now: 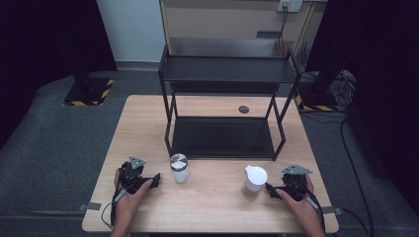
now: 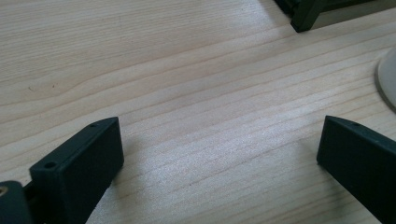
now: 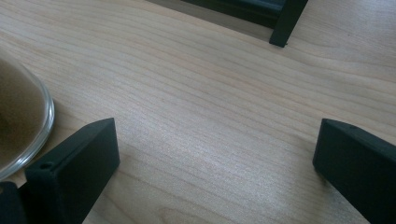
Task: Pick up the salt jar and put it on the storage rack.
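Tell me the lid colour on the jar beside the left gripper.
Silver metal lid on the clear jar, clearest in the high view.

Standing on grey carpet (image 1: 59, 148), a pale wood counter (image 1: 212, 207) bearing a black two-tier rack (image 1: 225, 74). Behind, a white wall (image 1: 131, 29), dark curtains (image 1: 44, 34), hazard-striped stand bases (image 1: 89, 91), trailing cables (image 1: 346, 138).
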`<state>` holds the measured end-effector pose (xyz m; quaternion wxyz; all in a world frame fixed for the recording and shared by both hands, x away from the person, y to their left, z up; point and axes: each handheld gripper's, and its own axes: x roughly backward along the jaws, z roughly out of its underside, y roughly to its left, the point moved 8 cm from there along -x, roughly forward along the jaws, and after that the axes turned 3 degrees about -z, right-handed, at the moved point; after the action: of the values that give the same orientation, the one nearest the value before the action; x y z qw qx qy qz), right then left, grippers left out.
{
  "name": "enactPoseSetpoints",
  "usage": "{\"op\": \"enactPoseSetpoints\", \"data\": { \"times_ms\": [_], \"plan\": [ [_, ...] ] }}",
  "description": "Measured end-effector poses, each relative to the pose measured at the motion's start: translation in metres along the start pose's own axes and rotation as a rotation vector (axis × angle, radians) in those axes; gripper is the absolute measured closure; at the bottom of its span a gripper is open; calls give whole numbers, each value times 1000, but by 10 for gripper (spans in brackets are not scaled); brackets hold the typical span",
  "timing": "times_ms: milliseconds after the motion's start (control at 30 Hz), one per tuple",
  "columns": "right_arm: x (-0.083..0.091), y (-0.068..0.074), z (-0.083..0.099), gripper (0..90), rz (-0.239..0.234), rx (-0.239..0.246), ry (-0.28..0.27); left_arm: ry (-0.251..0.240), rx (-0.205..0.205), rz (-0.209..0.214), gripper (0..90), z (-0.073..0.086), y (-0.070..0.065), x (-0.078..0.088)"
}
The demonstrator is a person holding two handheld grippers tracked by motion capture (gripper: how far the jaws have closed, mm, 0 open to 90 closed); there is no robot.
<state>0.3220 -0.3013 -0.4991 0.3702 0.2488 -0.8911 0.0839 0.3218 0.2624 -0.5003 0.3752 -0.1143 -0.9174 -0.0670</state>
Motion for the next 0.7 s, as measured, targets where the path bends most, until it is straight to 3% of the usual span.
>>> {"op": "enactPoseSetpoints", "data": {
  "times_ms": [700],
  "plan": [
    [0,0,0,9,1,-1,0,-5,-7,1,17,1,-2,2]
  ]
}}
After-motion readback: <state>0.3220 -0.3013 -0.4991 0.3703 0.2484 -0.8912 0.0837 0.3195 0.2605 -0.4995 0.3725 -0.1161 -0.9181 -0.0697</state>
